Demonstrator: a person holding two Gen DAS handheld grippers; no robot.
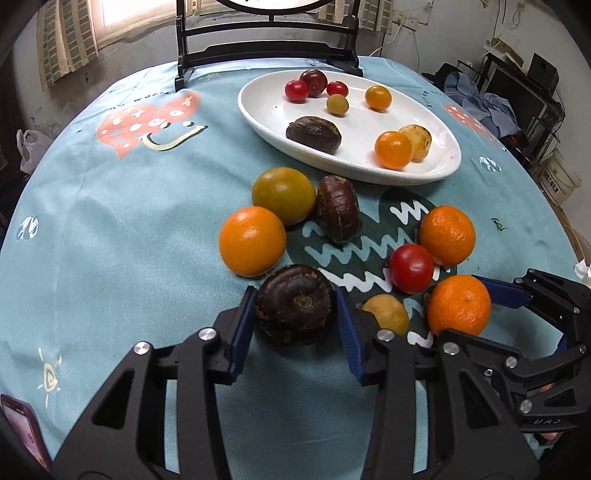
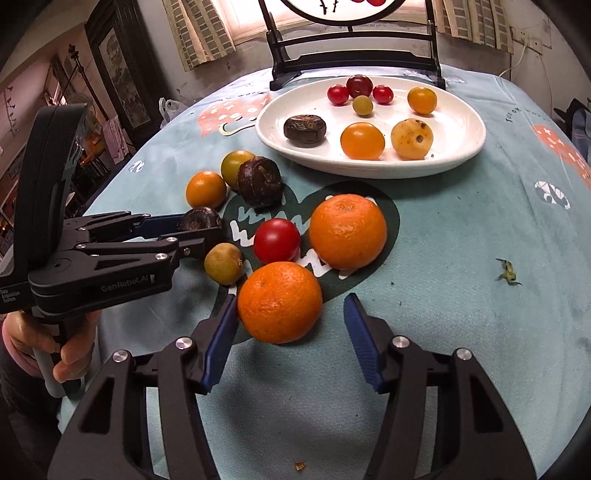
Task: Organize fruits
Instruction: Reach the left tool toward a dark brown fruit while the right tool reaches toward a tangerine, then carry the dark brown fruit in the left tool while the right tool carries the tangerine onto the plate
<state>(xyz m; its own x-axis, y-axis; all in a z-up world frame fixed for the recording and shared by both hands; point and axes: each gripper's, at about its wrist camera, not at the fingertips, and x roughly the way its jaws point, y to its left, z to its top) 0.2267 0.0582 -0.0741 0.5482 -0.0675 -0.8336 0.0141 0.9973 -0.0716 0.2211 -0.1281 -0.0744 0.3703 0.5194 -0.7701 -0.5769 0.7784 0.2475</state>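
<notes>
A lived-in home room: a round table under a pale blue cartoon-print tablecloth [image 1: 122, 229], brick-patterned curtains [image 2: 199, 33] at a bright window, a dark carved wooden stand [image 1: 266, 40], and crumpled blue clothes [image 1: 480, 99] beside cluttered black shelving [image 1: 524, 92].

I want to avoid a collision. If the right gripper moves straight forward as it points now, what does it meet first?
Most likely the near mandarin, which lies between the open fingers of the right gripper, close to the left pad. Behind it lie a red tomato and a second mandarin.
</notes>
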